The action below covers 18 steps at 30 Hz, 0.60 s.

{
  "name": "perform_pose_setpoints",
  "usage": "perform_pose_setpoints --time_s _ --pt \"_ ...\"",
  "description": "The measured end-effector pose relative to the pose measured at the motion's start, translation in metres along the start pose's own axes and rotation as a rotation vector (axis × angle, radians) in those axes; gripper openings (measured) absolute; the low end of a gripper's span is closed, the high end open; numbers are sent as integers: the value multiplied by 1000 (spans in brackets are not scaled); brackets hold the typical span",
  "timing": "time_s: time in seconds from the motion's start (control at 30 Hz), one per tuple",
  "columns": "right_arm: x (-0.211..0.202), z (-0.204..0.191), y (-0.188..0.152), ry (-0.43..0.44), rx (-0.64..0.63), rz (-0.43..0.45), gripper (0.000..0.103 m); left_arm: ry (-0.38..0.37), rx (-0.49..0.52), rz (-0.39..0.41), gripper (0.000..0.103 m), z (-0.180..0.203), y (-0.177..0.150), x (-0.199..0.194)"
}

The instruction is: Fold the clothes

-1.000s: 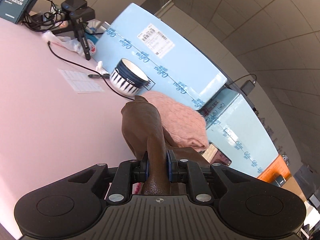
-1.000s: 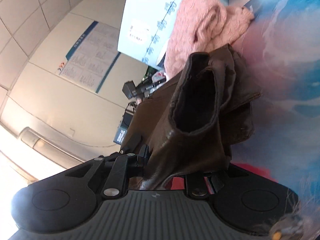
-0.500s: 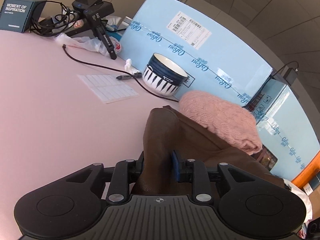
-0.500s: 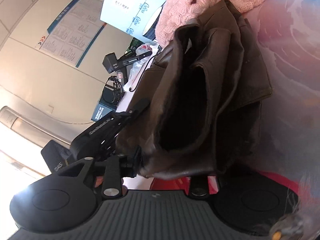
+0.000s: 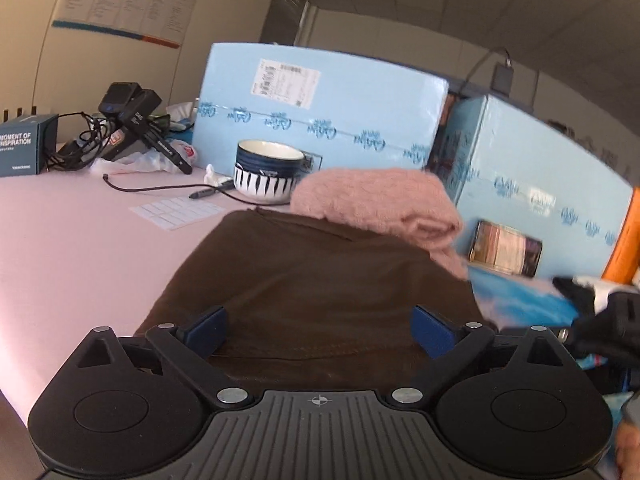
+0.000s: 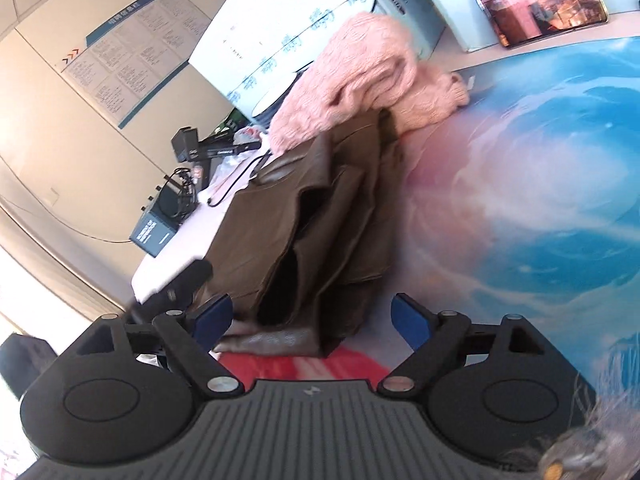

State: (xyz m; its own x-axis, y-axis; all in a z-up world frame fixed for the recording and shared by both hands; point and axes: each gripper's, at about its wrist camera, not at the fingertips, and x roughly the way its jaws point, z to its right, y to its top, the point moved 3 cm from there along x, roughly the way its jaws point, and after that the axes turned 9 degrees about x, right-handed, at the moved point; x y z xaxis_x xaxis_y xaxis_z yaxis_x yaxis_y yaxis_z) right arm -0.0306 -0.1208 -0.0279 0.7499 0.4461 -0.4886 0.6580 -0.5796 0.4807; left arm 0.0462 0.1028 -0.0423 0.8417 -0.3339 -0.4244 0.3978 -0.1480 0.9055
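Left tongs (image 5: 318, 330) and right tongs (image 6: 310, 322), both released, their blue-padded fingers spread wide and gripping nothing. Between and just beyond each pair of fingers lies the brown garment (image 5: 316, 280), folded into a thick stack on the bench (image 5: 72, 240); in the right wrist view its open layered edge (image 6: 304, 240) faces the camera. One side of the brown garment rests on a blue-and-pink patterned mat (image 6: 520, 184), the other on bare pink bench. Touching the far edge of the brown garment sits a folded pink knit sweater (image 5: 380, 204). Beyond the brown garment, a striped bowl (image 5: 268, 176), a black cable (image 5: 160, 189) and a label sheet (image 5: 178, 210). Behind these stand light blue boxes (image 5: 320, 108), with a phone (image 6: 544, 4) propped against one.
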Motion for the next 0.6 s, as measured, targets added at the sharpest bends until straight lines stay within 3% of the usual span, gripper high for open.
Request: perform_pose_setpoints --time_s 0.07,0.17,0.27,0.37,0.53,0.6 --pt "2 -1 6 8 -49 33 91 20 40 9 101 13 -1 -8" --pt "9 -6 18 29 -139 90 103 59 -21 66 101 16 0 -16" --pt "17 -10 29 50 -230 147 103 150 -201 219 103 10 2 -33" --pt "24 -15 41 72 -320 205 103 301 -374 344 103 3 5 -44" --pt "36 -16 54 85 -431 250 103 496 -357 369 103 17 17 -37" --pt "41 -14 58 82 -459 249 103 526 -311 338 103 25 20 -31"
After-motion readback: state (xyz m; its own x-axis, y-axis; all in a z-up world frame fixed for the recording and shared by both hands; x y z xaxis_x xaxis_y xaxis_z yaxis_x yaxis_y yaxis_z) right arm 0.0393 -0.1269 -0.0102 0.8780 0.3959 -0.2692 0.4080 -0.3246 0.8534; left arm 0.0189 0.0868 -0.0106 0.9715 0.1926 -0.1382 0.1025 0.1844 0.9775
